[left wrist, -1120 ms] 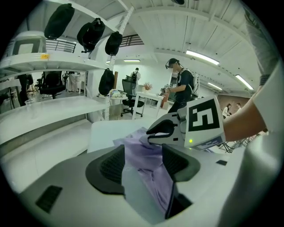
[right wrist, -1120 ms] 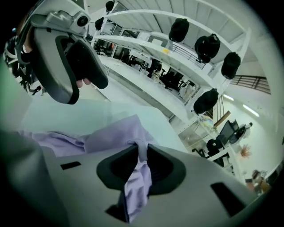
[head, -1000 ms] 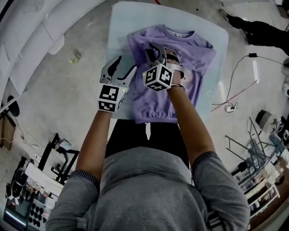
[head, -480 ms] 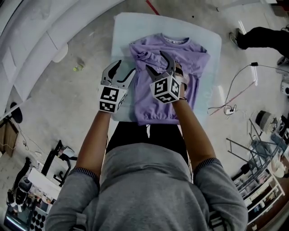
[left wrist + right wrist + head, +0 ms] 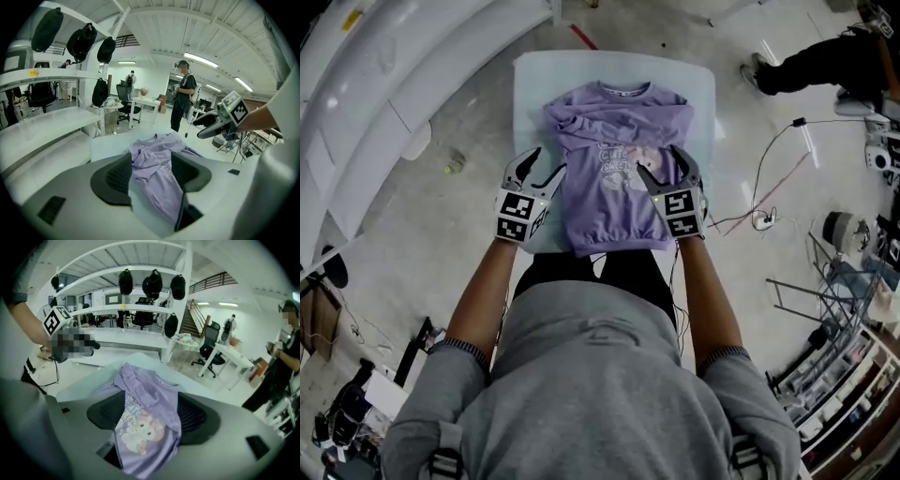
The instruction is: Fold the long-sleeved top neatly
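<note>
Right gripper (image 5: 664, 167) first: its jaws have just been opening and now stand wide, nothing pinched between them, hanging over the right edge of the purple top (image 5: 614, 178). Across the way, the left gripper (image 5: 542, 167) is spread wide too and empty, just beside the garment's left edge. Between them the top lies face up on the pale table (image 5: 534, 84), collar away from the person, hem (image 5: 614, 246) nearest, and a sleeve (image 5: 581, 117) bunched across the chest. The body reads as a narrow rectangle, so I'd judge the sleeve folds are done and the lengthwise fold comes next. That calls for both grippers to drop to the hem corners, pinch evenly, and carry the hem up toward the collar without dragging the sleeve loose.
</note>
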Motion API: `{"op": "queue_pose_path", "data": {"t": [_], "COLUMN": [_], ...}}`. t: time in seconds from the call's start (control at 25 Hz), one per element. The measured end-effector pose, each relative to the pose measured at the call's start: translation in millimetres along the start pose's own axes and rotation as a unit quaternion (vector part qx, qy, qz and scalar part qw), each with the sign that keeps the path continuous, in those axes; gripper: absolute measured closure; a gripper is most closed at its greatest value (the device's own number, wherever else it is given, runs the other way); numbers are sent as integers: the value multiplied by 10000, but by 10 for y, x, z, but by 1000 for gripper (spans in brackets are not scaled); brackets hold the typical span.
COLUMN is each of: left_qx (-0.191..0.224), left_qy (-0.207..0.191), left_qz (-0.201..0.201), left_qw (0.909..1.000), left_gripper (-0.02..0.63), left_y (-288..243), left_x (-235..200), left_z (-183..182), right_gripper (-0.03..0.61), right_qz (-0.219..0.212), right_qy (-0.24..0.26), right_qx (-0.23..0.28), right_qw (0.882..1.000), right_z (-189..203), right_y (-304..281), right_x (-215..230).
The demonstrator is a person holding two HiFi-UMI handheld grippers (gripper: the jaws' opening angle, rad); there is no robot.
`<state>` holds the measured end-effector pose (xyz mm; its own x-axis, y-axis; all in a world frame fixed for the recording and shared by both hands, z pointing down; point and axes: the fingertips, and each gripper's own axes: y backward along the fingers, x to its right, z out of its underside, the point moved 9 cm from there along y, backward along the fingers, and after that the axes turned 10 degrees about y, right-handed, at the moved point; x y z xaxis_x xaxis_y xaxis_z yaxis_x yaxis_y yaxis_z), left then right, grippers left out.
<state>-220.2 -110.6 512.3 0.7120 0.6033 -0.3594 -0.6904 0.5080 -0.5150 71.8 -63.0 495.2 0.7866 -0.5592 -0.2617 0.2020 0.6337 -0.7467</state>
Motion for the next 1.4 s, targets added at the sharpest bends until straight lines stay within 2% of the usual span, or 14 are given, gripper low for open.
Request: {"op": "queue_pose_path", "data": {"t": [0.16,0.28,0.4,0.6,0.8,1.08,1.4], "left_qx": [-209,-397,-571,-782,-918,-930,-1106], "left_qy": [-74,-23,205,604,1032,1447,1628], "left_qz": [48,-87,-335,-775,-1186,-1645,-1821], "left_qw": [9997,9992,9976,9921,9833,9713,9634], "left_gripper": [322,322,322,322,322,322,324], "left_y": [71,126,180,331,480,548,537], "left_x": [174,303,409,641,908,1203,1351], "left_z": [128,312,572,1069,1553,2045,2427], "right_gripper": [213,213,213,213,213,214,251], "right_qz": [47,3,-50,-365,-600,-827,-689], "right_qy": [-509,-882,-1241,-1541,-2218,-2659,-3062], "right_qx": [-159,-157,-121,-286,-383,-483,-602], "right_qw": [9986,9960,9922,9870,9725,9592,9476], "right_z": [383,673,1029,1496,1992,2399,2677], "right_y": [229,317,356,550,713,788,848], "right_x": [35,-2,-57,-251,-513,-854,-1069]}}
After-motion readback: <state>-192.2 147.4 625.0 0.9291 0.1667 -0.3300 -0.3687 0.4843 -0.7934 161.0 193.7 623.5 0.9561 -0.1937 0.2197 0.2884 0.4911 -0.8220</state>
